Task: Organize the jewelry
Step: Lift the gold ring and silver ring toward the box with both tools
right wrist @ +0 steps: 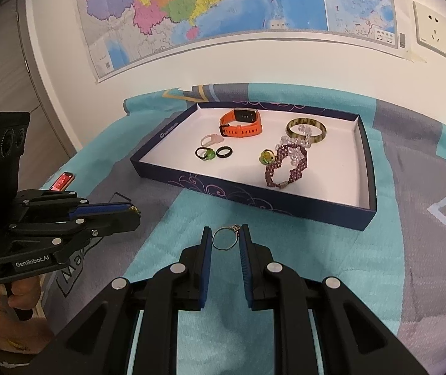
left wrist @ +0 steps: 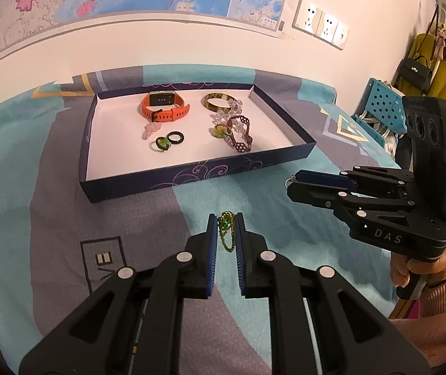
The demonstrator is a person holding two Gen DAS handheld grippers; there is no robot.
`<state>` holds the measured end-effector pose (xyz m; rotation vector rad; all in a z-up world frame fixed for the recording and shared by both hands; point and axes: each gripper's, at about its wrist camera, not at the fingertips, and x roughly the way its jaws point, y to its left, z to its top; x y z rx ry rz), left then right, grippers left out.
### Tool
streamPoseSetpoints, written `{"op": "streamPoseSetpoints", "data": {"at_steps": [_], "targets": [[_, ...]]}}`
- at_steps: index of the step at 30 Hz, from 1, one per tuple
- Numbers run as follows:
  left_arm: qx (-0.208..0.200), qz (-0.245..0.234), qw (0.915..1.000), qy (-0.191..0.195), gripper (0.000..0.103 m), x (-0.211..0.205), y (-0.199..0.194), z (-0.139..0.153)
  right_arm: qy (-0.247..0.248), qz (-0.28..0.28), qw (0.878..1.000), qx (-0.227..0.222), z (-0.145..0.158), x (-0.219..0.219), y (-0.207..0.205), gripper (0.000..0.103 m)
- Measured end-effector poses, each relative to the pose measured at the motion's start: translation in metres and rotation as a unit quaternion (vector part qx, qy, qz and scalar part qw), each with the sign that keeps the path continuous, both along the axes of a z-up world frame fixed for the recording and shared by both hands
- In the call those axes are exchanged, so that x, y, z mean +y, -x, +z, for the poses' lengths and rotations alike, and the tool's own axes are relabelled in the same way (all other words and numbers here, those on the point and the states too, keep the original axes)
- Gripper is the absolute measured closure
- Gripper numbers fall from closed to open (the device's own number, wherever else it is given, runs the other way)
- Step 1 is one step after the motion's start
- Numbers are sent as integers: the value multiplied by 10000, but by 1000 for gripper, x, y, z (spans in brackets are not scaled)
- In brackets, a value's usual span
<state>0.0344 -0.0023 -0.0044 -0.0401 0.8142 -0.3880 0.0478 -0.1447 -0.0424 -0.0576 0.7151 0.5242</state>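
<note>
left hand-held gripper (left wrist: 226, 218) nearly closed, pinching a green chain (left wrist: 225, 230); right hand-held gripper (right wrist: 226, 230) likewise clamps a ring (right wrist: 225, 240), both near the box (right wrist: 241, 192).

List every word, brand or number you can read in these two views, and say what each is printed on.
"DAS" – side of the black right gripper.
"GenRobot.AI" – side of the black left gripper.
White logo on the dark blue patterned cardboard tray: too small to read.
Colourful wall map: labels blurred.
Lettering on the teal and grey bedspread: partly hidden, unreadable.
</note>
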Motion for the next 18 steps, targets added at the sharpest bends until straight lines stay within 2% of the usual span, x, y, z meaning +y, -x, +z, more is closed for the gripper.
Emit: {"op": "streamPoseSetpoints", "data": {"at_steps": [18], "targets": [[-131,8,9999,-21,91,0,-11,9,6,40,9999,-166,12,3,-7,87]]}}
